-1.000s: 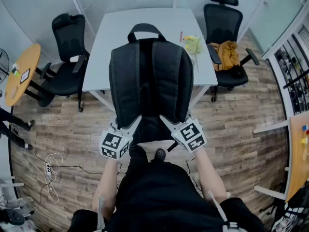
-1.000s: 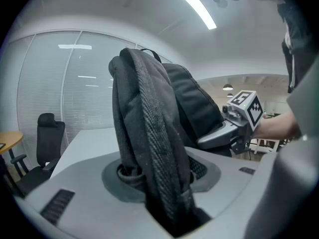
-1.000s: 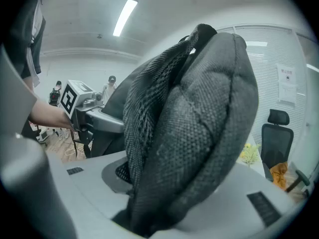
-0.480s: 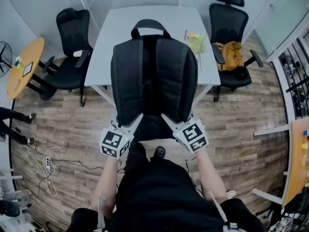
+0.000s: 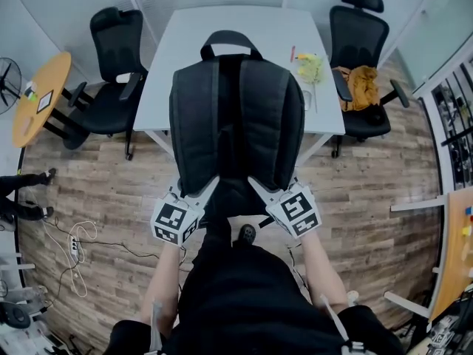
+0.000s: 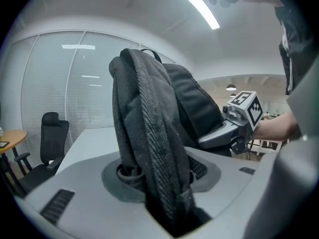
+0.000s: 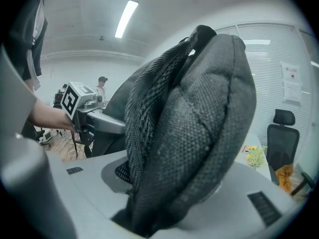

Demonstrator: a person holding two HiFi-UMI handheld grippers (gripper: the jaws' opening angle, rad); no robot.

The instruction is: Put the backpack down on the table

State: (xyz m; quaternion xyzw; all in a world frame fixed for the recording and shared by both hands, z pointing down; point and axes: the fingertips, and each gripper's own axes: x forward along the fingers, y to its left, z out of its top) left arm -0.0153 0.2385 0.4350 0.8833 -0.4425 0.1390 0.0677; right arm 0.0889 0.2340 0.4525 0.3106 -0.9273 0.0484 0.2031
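A black backpack (image 5: 235,117) hangs upright in front of me, straps toward me, its upper part over the white table (image 5: 177,43). My left gripper (image 5: 194,197) is shut on the left shoulder strap (image 6: 149,148) near its lower end. My right gripper (image 5: 267,192) is shut on the padded right strap (image 7: 199,133). In the left gripper view the right gripper (image 6: 234,128) shows beyond the pack. In the right gripper view the left gripper (image 7: 87,111) shows at the left. Whether the pack's bottom touches the table is hidden.
Black office chairs stand to the table's left (image 5: 114,65) and right (image 5: 362,58), the right one with a mustard garment (image 5: 362,87). A yellow-green bundle (image 5: 310,66) and a red pen (image 5: 293,53) lie on the table's right side. A round wooden table (image 5: 41,98) and floor cables (image 5: 74,254) are at the left.
The head view has shifted slightly, so the table and chairs sit a little further right in the picture. Both grippers keep the same hold on the straps; the backpack has barely moved.
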